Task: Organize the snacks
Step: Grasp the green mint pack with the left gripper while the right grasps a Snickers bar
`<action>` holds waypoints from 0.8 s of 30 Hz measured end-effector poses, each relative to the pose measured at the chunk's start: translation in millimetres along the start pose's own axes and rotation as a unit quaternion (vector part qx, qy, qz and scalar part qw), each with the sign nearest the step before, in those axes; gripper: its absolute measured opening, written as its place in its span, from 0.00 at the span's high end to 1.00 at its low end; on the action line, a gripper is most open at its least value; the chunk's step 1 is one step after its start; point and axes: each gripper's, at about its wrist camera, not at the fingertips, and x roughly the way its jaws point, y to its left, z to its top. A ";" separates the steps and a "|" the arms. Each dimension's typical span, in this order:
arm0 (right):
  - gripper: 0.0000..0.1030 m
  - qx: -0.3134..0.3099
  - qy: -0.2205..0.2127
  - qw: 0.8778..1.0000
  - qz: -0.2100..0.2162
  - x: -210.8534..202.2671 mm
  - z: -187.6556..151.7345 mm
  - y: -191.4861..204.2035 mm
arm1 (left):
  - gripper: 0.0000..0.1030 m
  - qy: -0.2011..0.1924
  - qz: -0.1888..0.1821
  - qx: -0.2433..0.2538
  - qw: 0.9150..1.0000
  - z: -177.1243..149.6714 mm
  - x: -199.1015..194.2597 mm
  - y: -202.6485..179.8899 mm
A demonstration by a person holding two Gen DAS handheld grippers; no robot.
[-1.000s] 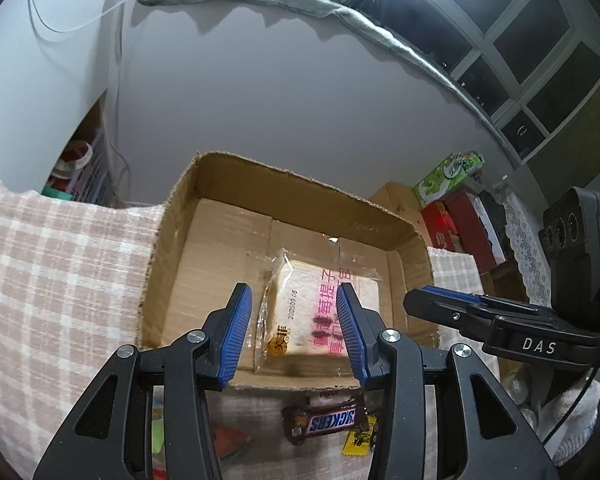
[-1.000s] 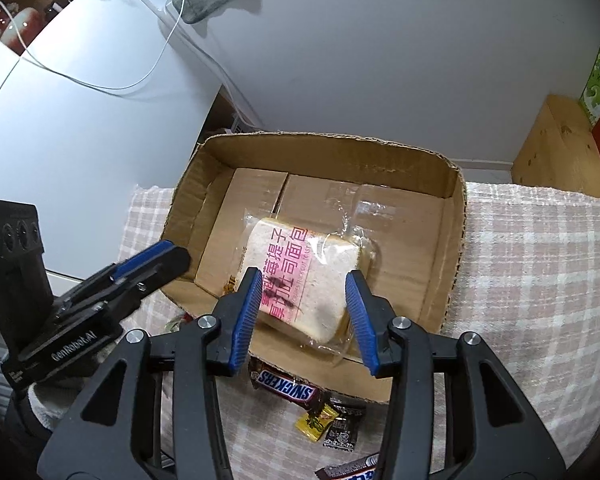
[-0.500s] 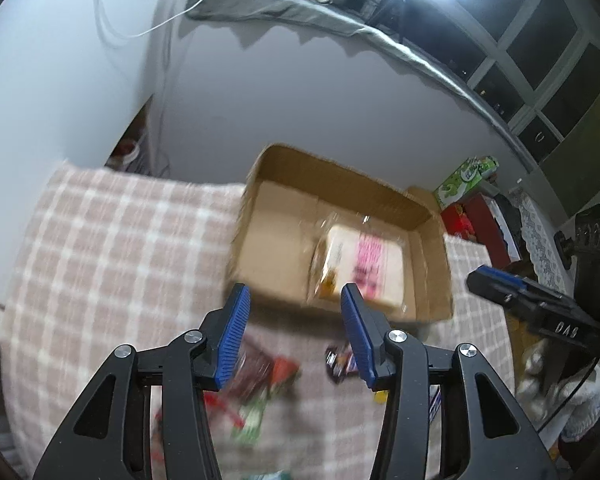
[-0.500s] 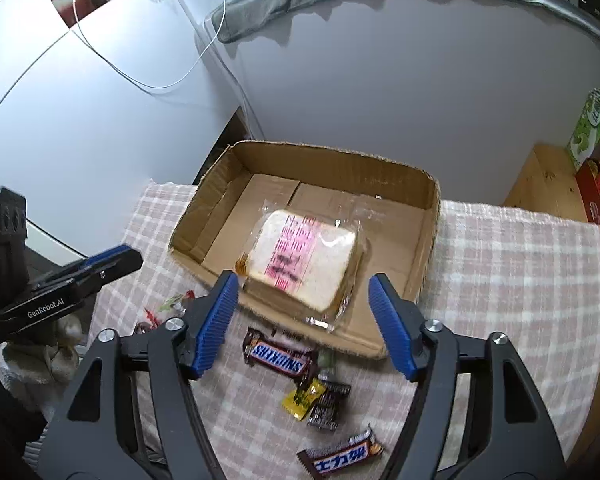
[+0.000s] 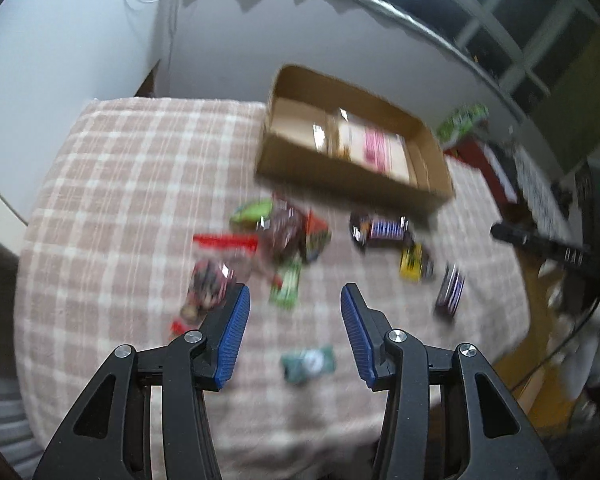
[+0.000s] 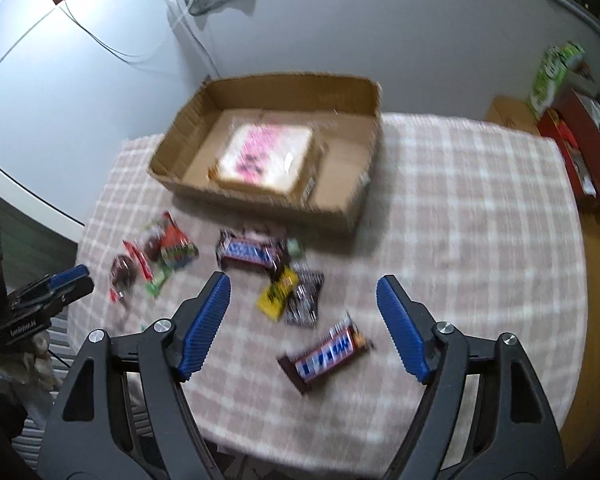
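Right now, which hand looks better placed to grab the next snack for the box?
Probably the right gripper: open, with a chocolate bar lying almost between its fingers. The left gripper is open too, above a small green packet, but its view is blurrier. The box holds only bread.

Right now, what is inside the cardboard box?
Inside the cardboard box lies one wrapped bread slice with pink print. Whatever is under it, or just behind the near wall, is hidden.

Both grippers withdrawn from cardboard box [image 6: 342, 204] toward 6 o'clock, high above table: right gripper [image 6: 303, 322] jaws widened, left gripper [image 5: 295, 328] now over loose snacks [image 5: 284, 240].
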 end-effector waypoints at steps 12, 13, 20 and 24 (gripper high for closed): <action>0.24 0.070 0.067 0.995 -0.004 22.9 -57.7 -23.2 | 0.55 0.074 0.008 0.099 0.992 -37.4 31.2 -8.0; 0.24 0.071 0.069 0.995 -0.005 25.1 -59.9 -23.0 | 0.55 0.081 0.005 0.115 0.990 -40.5 33.5 -12.2; 0.26 0.100 0.088 0.991 0.010 44.0 -61.9 -22.8 | 0.55 0.108 0.027 0.237 0.965 -50.7 55.5 -33.5; 0.27 0.110 0.096 0.989 0.016 53.3 -57.2 -21.6 | 0.55 0.114 0.040 0.264 0.957 -51.8 64.3 -31.7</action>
